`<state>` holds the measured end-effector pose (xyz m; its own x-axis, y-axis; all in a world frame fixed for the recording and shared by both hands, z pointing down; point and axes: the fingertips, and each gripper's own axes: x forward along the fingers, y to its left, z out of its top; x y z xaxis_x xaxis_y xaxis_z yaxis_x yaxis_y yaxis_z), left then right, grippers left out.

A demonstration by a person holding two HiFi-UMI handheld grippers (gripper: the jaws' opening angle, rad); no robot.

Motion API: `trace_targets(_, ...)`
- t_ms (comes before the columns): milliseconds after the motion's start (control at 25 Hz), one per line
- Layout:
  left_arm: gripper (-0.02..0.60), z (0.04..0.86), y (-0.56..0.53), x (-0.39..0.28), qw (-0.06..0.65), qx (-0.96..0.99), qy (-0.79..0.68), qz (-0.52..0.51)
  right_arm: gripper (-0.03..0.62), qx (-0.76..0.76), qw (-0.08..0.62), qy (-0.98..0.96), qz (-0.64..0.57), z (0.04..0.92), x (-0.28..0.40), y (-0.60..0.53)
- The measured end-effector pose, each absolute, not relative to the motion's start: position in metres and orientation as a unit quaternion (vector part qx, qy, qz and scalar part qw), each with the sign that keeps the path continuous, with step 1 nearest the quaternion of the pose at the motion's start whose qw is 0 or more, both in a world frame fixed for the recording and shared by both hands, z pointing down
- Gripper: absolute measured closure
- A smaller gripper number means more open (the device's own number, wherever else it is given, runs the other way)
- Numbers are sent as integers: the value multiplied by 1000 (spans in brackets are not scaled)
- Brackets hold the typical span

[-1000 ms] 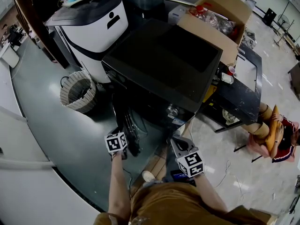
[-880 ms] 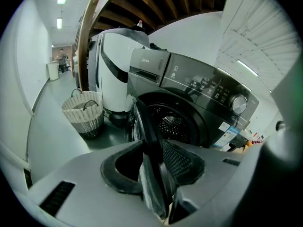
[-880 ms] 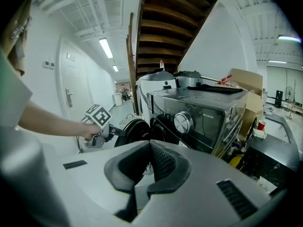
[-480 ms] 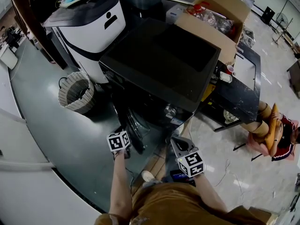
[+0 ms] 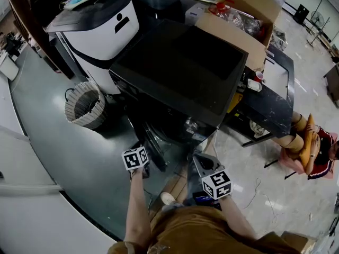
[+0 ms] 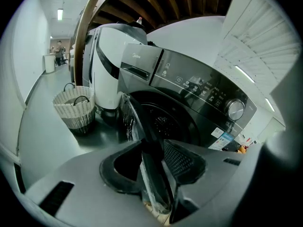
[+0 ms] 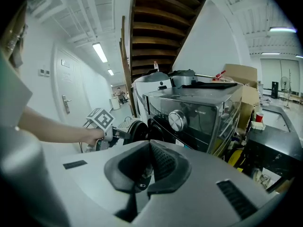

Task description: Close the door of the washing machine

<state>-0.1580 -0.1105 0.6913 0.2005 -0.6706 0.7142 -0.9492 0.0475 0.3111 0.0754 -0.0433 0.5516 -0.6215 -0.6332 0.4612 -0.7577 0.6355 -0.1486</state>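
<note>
The black front-loading washing machine (image 5: 180,67) stands in the middle of the head view, its round door (image 5: 154,141) hanging partly open on the left side of its front. My left gripper (image 5: 144,152) is at the door's free edge. In the left gripper view the door's rim (image 6: 135,126) runs between the two pads, which touch it on both sides. These jaws have just been opening slightly with the rim between them. The drum opening (image 6: 165,122) shows behind. My right gripper (image 5: 197,157) hangs in front of the machine's right corner, shut and holding nothing (image 7: 149,148).
A woven basket (image 5: 85,105) stands on the floor left of the machine, beside a white and black appliance (image 5: 100,25). A cardboard box (image 5: 238,15) and a black table (image 5: 270,105) are at the right. A person (image 5: 312,147) sits on the floor at far right.
The door has swung a little further toward the machine's front. My left gripper has moved slightly right with it. The right gripper has stayed in place.
</note>
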Motion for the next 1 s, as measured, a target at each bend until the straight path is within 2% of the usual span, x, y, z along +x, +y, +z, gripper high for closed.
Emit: trace_targets(1000, 393, 692, -145, -117, 422, 683, -581, 132, 583, 421, 166, -871, 189, 550, 97, -57)
